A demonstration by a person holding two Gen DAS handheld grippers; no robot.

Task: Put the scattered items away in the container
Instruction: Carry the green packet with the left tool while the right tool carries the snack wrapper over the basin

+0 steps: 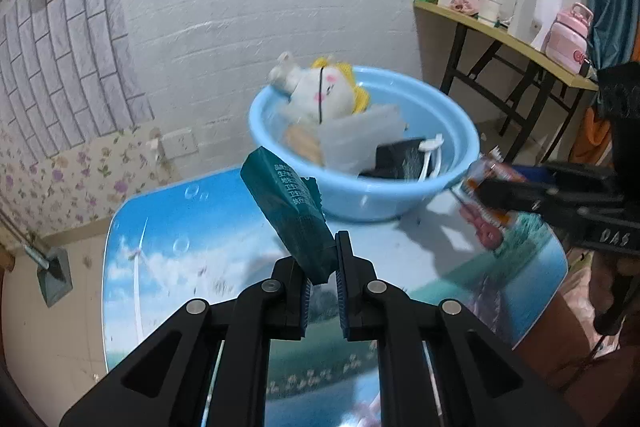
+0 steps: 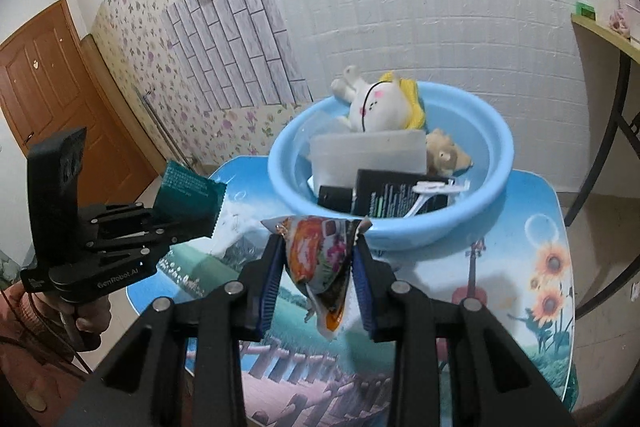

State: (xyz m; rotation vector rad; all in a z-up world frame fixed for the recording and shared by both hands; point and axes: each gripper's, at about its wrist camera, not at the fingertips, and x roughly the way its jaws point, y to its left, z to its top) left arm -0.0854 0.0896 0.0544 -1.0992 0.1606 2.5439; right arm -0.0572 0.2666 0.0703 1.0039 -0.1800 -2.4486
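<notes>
A light blue basin stands on the picture-printed table. In it lie a white and yellow plush toy, a translucent box, a black box, a white razor and a brown plush. My left gripper is shut on a teal packet, held above the table left of the basin. My right gripper is shut on a colourful snack packet, just before the basin's near rim.
A wood-topped side table with a white kettle and a pink bottle stands at the back right. A brown door is far left. A person's hand grips the left tool. A dustpan lies on the floor.
</notes>
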